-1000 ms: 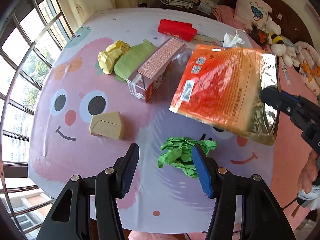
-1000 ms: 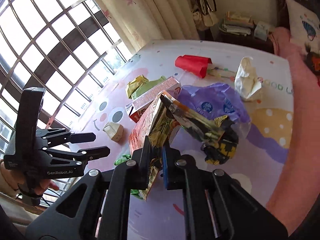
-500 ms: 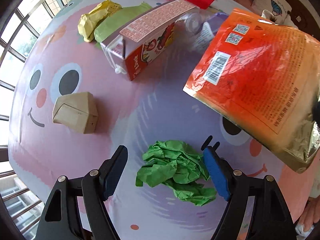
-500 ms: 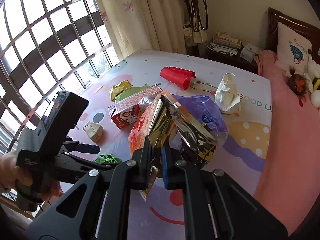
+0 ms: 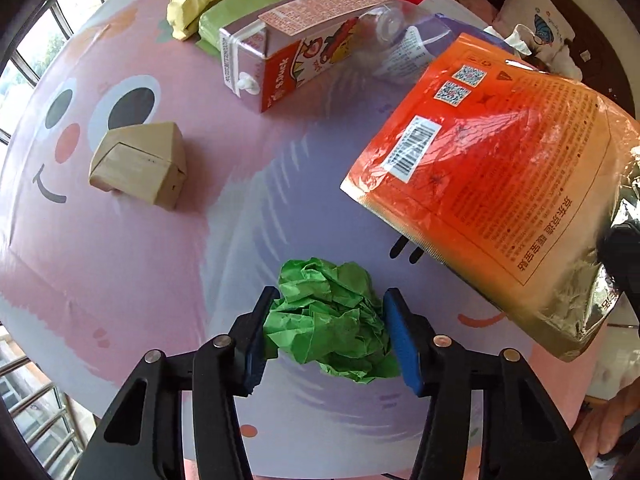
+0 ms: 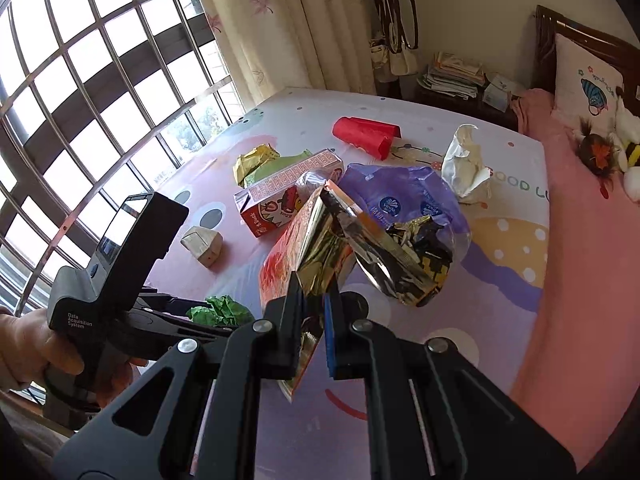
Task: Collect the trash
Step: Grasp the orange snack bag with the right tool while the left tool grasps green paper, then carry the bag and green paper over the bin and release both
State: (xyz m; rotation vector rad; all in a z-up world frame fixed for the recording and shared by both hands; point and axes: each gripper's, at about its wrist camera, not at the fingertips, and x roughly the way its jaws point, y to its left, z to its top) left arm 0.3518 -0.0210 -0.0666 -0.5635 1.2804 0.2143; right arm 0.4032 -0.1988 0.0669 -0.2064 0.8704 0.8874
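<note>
Left claw (image 5: 326,332) closing — green paper wad (image 5: 332,320) between pads

A home bedroom: a dark wooden headboard (image 6: 560,32) with a white embroidered pillow (image 6: 592,84), soft plush toys (image 6: 616,140) on the pink bedding, floral cream curtains (image 6: 280,24) beside a barred window (image 6: 80,100) (handbags hang nearby), stacked papers (image 6: 452,76).

Right gripper (image 6: 316,320) clamped on orange foil bag (image 6: 320,240), purple bag (image 6: 404,200) beyond fingers, green paper wad (image 6: 222,311) left of fingers
</note>
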